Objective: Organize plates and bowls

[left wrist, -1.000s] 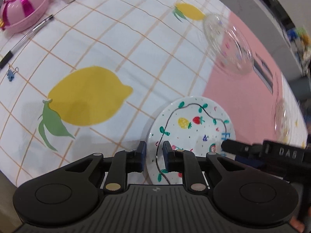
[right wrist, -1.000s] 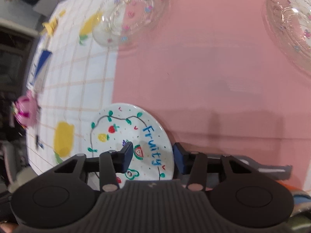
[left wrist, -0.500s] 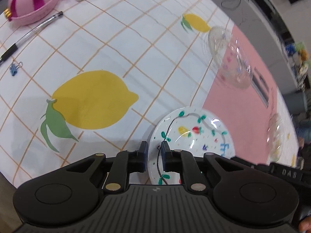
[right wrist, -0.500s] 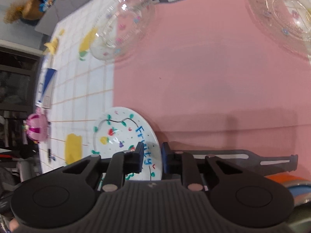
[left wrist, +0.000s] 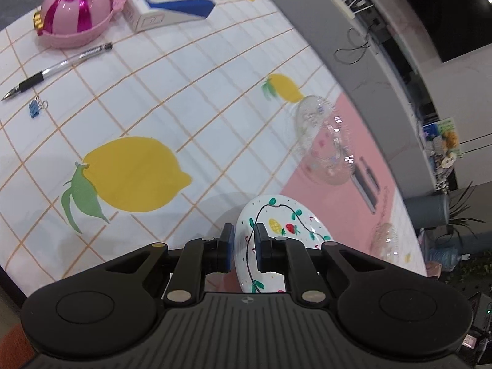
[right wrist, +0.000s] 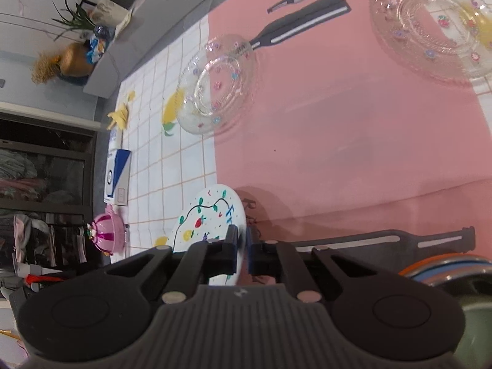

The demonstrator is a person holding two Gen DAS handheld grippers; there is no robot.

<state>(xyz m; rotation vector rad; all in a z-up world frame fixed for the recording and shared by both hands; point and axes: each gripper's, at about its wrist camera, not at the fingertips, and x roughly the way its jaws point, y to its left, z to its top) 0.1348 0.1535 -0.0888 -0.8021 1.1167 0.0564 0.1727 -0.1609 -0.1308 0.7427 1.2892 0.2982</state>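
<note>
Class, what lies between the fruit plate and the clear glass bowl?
Only bare tablecloth separates fruit plate from glass bowl, in the right wrist view.

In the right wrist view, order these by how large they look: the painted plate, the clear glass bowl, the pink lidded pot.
1. Clear glass bowl
2. Painted plate, partly hidden by the gripper and nearer the camera, so this ranking is unsure
3. Pink lidded pot, clearly smallest

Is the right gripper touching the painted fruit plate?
Touching. The right wrist view shows the right gripper shut on the rim of the painted fruit plate, both pads pressed against its edge.
</note>
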